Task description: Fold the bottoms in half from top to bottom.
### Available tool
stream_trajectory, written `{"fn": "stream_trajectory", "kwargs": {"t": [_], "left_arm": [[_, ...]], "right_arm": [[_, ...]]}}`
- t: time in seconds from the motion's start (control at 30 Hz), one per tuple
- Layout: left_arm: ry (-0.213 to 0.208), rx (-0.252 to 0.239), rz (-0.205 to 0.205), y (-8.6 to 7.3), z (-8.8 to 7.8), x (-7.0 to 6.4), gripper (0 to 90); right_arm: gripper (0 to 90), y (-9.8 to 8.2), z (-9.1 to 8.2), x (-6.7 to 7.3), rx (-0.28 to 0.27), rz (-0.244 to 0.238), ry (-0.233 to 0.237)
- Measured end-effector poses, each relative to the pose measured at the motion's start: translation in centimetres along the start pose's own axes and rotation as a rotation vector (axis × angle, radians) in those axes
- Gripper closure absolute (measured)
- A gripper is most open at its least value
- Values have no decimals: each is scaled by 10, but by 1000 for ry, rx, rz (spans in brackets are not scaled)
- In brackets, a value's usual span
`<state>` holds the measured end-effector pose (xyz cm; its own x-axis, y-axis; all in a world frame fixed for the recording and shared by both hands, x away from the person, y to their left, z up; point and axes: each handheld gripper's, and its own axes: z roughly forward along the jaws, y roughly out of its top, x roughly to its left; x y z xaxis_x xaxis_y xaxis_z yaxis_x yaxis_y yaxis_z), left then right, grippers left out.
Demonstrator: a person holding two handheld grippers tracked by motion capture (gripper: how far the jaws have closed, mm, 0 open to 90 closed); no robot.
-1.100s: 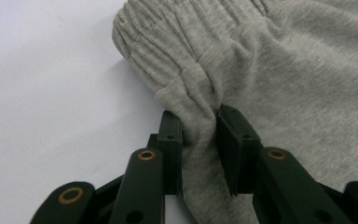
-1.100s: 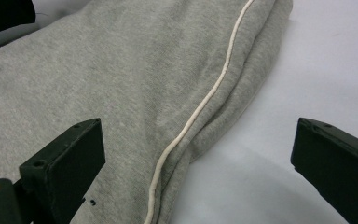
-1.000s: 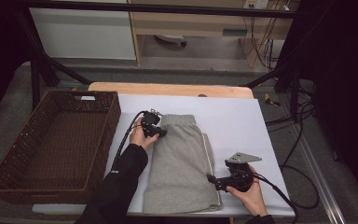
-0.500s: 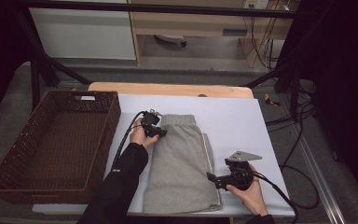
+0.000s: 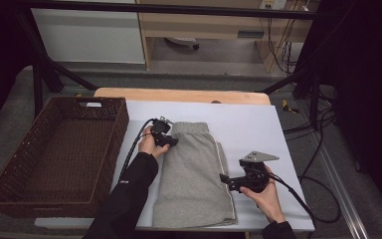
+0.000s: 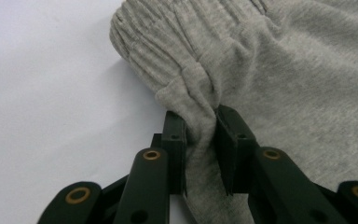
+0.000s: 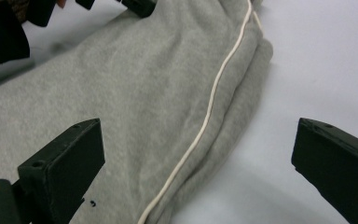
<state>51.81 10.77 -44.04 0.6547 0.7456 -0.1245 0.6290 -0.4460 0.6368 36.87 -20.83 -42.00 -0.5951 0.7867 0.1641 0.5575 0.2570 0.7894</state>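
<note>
Two claws work on grey shorts folded lengthwise on the white surface, beside a wicker basket. From the high view, the left claw sits at the waistband corner and the right claw at the shorts' right edge. In the left gripper view, the left claw is clenched on a pinch of waistband fabric. In the right gripper view, the right claw stands released, its jaws wide to either side of the white-piped edge.

Shorts lie mid-table — basket at their left.
</note>
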Motion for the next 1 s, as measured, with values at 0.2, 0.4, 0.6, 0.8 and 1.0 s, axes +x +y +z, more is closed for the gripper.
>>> {"fn": "stream_trajectory", "kwargs": {"t": [0.2,0.4,0.6,0.8,1.0], "left_arm": [[-3,1,1,0,0,0,743],[-4,1,2,0,0,1,743],[-6,0,3,0,0,1,743],[-7,-1,3,0,0,1,743],[-9,-3,3,0,0,1,742]], "right_arm": [[30,15,8,-3,-16,-3,-2],[33,26,14,-9,-24,1,-14],[36,35,26,-13,-13,1,-22],[42,47,39,-18,-8,-2,-31],[43,58,54,-24,28,-2,-47]]}}
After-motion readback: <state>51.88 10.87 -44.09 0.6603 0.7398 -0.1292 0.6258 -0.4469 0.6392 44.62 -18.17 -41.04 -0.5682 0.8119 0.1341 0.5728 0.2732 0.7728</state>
